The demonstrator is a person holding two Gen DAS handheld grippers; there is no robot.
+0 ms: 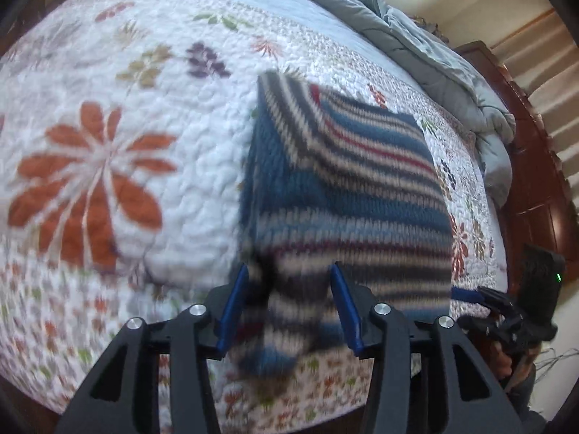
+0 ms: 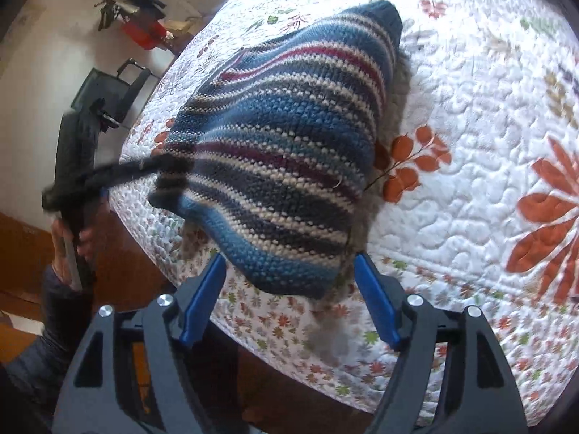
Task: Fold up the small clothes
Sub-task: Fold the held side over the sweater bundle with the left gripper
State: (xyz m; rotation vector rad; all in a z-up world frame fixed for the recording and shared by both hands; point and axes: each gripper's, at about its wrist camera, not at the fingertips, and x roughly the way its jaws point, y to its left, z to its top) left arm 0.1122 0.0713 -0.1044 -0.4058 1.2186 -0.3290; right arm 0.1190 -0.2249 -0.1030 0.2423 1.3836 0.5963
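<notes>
Coarse knitted sweater [image 2: 289, 137], quilted bedspread [image 2: 470, 108]

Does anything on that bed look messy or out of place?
Mostly tidy. The striped knit garment lies on the floral quilt with one corner folded over, and a grey duvet sits bunched at the bed's far edge.

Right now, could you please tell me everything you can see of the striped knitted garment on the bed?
The striped knitted garment is a thick knit in blue, cream, dark grey and red bands, folded into a rough rectangle with one corner turned over. It lies flat on the floral quilt near the bed's edge, its near edge between the open blue fingers.
</notes>
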